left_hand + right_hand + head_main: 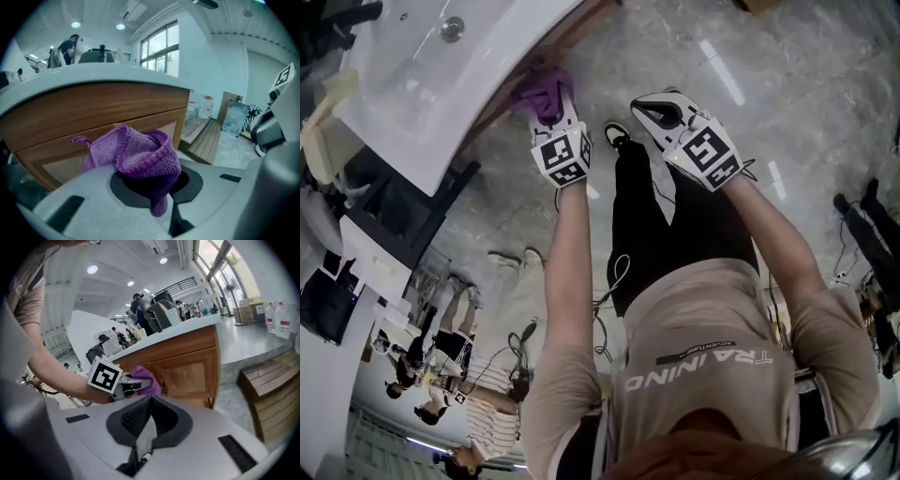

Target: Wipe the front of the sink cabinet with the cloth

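— In the person's hands, how do the jaws stand?

— The left gripper (157, 192) pinches a bunched purple cloth (136, 152). The right gripper's (145, 427) jaws are pressed together with nothing between them, and it is held in the air beside the left one.

— And where is the cloth?

— Up at the wooden cabinet (187, 345) front, just under the rim of the white sink (459, 84). Beyond lie the marble floor (750, 84) and a wooden pallet (272, 385).

- The cloth (140, 152) bunches over the left gripper's (150, 185) jaws, hiding their tips.
- In the head view, the sink (431, 94) rim hides most of the cabinet (577, 26) front.
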`<state>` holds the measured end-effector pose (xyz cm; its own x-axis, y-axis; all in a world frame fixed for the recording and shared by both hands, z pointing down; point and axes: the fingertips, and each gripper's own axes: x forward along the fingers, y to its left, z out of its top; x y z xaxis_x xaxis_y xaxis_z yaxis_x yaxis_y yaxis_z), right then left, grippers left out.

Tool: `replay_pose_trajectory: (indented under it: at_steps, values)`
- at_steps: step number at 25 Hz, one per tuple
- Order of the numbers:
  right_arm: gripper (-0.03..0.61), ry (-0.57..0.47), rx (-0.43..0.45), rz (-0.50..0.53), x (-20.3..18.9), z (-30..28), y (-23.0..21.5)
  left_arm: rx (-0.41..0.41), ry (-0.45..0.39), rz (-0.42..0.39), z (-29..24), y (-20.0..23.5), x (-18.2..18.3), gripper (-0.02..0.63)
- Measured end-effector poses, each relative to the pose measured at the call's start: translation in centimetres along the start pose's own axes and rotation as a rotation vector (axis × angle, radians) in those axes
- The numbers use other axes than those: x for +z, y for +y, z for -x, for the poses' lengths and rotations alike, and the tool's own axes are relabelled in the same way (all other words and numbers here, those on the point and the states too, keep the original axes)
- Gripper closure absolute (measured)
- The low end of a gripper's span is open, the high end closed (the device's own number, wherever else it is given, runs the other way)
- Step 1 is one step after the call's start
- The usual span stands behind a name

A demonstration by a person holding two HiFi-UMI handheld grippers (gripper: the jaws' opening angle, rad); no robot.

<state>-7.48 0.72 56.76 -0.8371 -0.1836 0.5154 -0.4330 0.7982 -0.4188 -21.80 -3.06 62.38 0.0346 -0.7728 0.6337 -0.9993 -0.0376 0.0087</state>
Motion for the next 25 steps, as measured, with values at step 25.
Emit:
replay_pose_trajectory:
  at_steps: [25]
  values:
    - [0.566, 0.035, 0.026, -0.086, -4.7, -10.3, 10.2, 0.426, 0.128, 0.278, 4.5, 27.2, -14.9, 0.565]
